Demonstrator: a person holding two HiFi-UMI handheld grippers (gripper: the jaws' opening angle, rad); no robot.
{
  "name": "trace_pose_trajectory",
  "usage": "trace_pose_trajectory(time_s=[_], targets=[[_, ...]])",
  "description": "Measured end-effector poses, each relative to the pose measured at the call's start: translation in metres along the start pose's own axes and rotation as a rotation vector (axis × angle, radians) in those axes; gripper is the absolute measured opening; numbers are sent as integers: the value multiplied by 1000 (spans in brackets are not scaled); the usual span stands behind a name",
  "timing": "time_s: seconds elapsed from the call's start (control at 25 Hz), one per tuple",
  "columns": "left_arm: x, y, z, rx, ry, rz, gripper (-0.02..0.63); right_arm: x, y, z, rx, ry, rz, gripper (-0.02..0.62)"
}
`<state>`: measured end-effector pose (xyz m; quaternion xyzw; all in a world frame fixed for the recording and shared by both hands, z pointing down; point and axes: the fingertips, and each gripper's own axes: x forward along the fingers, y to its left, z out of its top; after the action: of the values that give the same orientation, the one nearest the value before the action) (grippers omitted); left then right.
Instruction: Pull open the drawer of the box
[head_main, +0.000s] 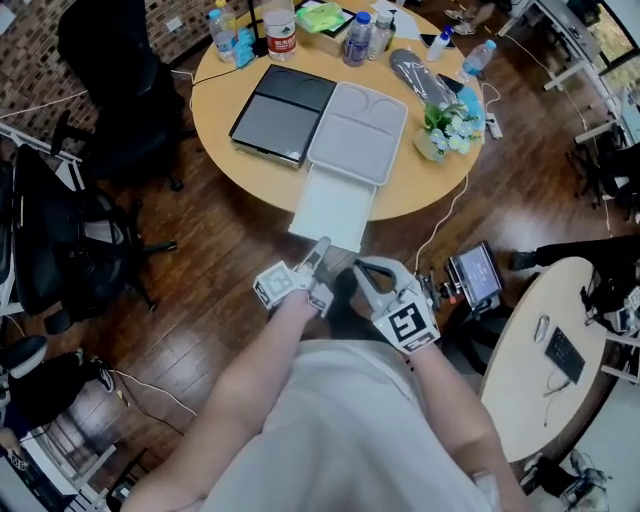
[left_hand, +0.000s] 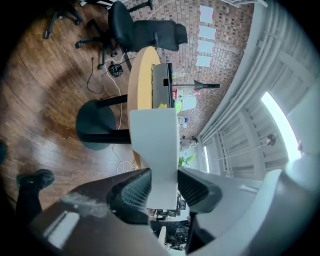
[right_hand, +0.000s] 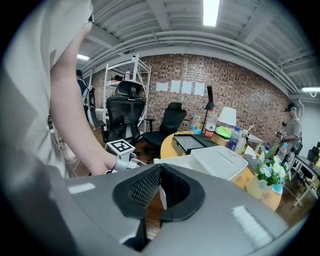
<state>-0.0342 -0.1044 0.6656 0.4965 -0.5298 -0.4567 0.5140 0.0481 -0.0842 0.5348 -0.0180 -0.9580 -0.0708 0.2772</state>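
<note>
Nearest us, the right tongs (right_hand: 160, 186) hang with their jaws together, just on our side of the box (head_main: 360, 130) and its drawer (head_main: 335, 205). Beside them, the left tongs (left_hand: 164, 186) are clamped on the drawer's near end, a pad pressing on each face of the white panel. The drawer stands far out of the box toward us and reaches past the rim of the round wooden bench (head_main: 225, 90), over the floor. The box itself lies flat near that rim. Just left of the box lies a dark flat case (head_main: 282, 112). Right of the box stands a small pot of white flowers (head_main: 450, 125). Beyond the box stand several bottles (head_main: 281, 28).
</note>
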Motion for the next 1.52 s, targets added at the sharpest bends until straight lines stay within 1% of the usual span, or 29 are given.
trace_pose_trajectory(time_s=[0.04, 0.12, 0.2, 0.28, 0.32, 0.4, 0.48, 0.56, 0.68, 0.8, 0.88, 1.0, 1.2, 1.28, 1.32, 1.52], targets=[[0, -1, -2, -12, 4, -15, 172, -1, 4, 0, 6, 4, -9, 2], [1, -3, -2, -7, 14, -34, 173, -3, 9, 0, 12, 7, -23, 2], [-3, 3, -6, -13, 33, 5, 178, -6, 13, 1, 21, -2, -36, 2], [-7, 7, -10, 29, 62, 43, 183, -9, 15, -1, 28, 0, -52, 2], [-10, 9, -11, 57, 78, 61, 193, -10, 16, -3, 27, 9, -61, 2], [-20, 12, -12, 116, 118, 98, 190, -9, 18, -5, 25, 26, -73, 2], [-36, 15, -7, 188, 168, 134, 180, -2, 24, -3, 27, 34, -70, 2], [-54, 13, -1, 277, 218, 162, 160, 5, 33, 4, 20, 21, -56, 2], [-75, -1, 1, 442, 293, 170, 135, 7, 43, 12, -2, -14, -47, 2], [-95, -18, 6, 612, 351, 157, 89, 5, 54, 15, -16, -12, -44, 2], [-108, -29, 11, 724, 373, 147, 48, 4, 63, 21, -9, -25, -40, 2], [-124, -51, 14, 883, 400, 114, 11, 2, 74, 28, 10, -48, -38, 2], [-141, -89, 2, 1130, 464, 31, 5, -4, 89, 44, 50, -88, -47, 2], [-146, -101, -5, 1199, 479, 4, 5, -8, 95, 49, 63, -98, -57, 2], [-148, -107, -8, 1220, 482, -11, 5, -11, 98, 50, 66, -102, -61, 2], [-156, -128, -16, 1263, 464, -64, 5, -19, 117, 53, 75, -113, -86, 2]])
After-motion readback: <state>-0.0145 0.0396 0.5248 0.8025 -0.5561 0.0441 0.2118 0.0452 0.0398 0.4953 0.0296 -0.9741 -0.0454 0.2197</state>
